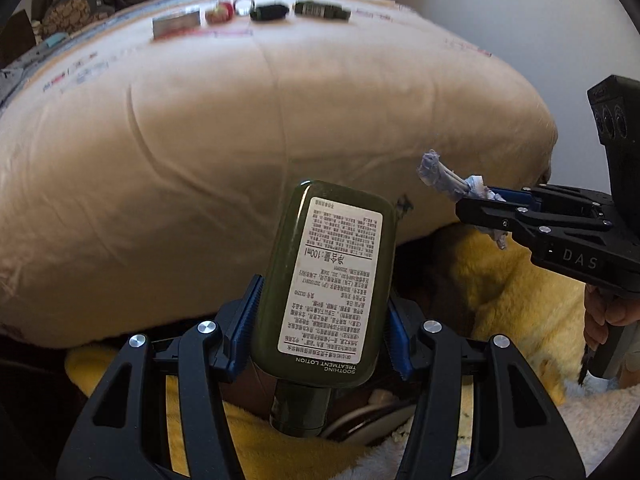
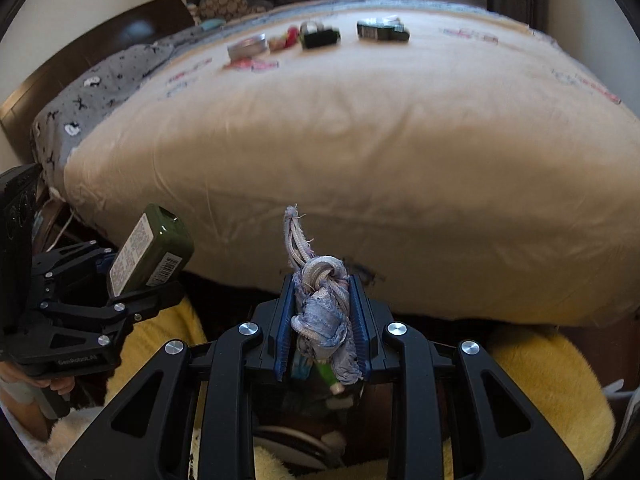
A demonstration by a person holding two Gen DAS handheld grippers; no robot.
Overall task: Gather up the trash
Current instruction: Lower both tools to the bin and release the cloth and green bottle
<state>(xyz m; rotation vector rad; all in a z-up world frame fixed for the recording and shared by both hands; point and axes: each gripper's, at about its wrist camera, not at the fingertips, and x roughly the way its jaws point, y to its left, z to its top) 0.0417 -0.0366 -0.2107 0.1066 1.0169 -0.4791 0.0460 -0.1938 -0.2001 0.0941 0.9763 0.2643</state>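
Before bed point(image 1: 200, 140) | left gripper point(image 1: 320, 320) clamps bottle point(image 1: 328, 280), label readable | right gripper point(image 2: 322, 320) clamps rag point(image 2: 324, 304), knot visible

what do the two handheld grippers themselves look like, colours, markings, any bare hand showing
Both are matte black plastic linkage frames with silver round pivot bolts and ribbed blue pads inside the fingers. The right gripper carries pale "DAS" lettering on its side; the left gripper reads "GenRobot.AI". Bare fingers of the right hand wrap its handle; no sleeves visible.

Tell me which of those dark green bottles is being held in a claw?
The green lotion bottle with the white label, clamped cap-down in the left claw. The other dark green bottle lies on its side far back on the bed, untouched.
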